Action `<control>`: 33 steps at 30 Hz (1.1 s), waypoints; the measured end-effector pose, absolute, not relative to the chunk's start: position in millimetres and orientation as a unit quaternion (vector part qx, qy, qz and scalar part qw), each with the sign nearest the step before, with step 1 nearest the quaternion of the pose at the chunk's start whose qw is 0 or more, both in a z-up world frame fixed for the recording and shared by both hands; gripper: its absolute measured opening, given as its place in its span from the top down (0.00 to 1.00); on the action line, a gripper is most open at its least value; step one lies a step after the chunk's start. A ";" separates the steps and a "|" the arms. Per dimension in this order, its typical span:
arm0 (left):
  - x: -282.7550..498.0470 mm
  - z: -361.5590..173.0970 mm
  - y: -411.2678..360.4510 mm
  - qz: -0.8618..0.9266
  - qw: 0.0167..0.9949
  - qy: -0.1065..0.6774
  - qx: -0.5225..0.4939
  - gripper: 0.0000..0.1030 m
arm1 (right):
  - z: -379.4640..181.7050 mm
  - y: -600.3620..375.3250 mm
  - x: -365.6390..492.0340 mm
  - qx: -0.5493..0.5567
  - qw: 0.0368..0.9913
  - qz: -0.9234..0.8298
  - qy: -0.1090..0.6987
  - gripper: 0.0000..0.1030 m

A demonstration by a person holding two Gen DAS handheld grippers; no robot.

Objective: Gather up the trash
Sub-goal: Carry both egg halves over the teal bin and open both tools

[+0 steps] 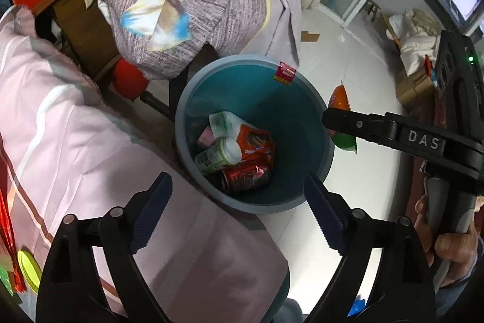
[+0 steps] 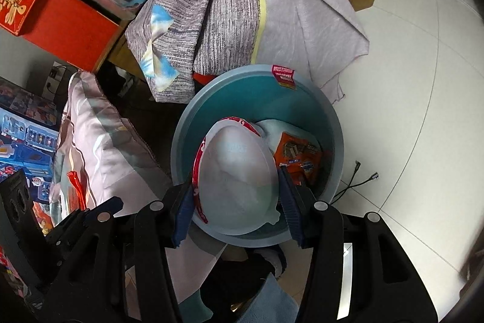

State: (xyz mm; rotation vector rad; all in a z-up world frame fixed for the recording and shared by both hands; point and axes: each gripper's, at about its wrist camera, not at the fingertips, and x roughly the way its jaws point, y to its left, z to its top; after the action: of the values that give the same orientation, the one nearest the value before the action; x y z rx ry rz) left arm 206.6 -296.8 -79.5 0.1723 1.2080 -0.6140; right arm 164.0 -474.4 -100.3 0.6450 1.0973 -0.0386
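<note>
Blue-padded fingers of the left gripper (image 1: 237, 215) stand spread wide with nothing between them, poised above the near rim of a round teal bin (image 1: 314, 99). Inside the bin lie a red drink can (image 1: 245, 177), a white-and-green bottle (image 1: 219, 156), an orange snack wrapper (image 1: 257, 143) and a pale green-and-white packet (image 1: 225, 121). A red sticker (image 1: 284, 72) hangs over the bin's far rim. Pink striped bedding (image 1: 75, 147) lies just left of the bin, touching its rim, and a grey patterned quilt (image 1: 193, 8) is draped over furniture behind it. A person's hand (image 1: 444, 235) at the right edge holds the handle of the other tool, whose black finger reaches across the bin's right rim, partly covering an orange-and-green bag (image 1: 340, 99).

From the right wrist, the right gripper (image 2: 236, 203) pinches a white disposable bowl (image 2: 239, 174) with a red patterned rim; both pads press its sides. The bowl is tilted on edge over the open bin (image 2: 335, 123), hiding much of the contents, with the orange wrapper (image 2: 298, 155) showing past its right side. Beyond, the same quilt (image 2: 242, 14) spills toward white floor tiles (image 2: 423, 80), where a dark cable (image 2: 357, 180) lies right of the bin. A red box (image 2: 69, 29) sits on a wooden surface at upper left.
</note>
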 end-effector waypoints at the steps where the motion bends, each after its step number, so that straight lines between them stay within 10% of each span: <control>1: 206.1 -79.2 -294.2 -0.283 0.776 0.558 0.077 0.11 | -100.4 -472.6 165.2 0.300 0.804 -0.017 0.514 0.52; 9: 202.9 -76.4 -277.6 -0.276 0.776 0.563 0.066 0.07 | -101.2 -462.4 173.7 0.288 0.804 -0.018 0.520 0.51; 12: 200.2 -75.0 -271.8 -0.274 0.777 0.563 0.062 0.06 | -103.2 -457.9 176.2 0.291 0.799 -0.016 0.526 0.25; 33: 169.5 -46.3 -200.7 -0.249 0.803 0.541 0.014 0.04 | -86.0 -390.6 159.9 0.265 0.787 0.002 0.557 0.17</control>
State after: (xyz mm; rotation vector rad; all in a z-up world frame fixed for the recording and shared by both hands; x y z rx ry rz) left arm 169.5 -200.7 -46.3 0.0291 1.1599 -0.5334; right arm 159.9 -390.6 -86.0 0.5710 1.2000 0.0044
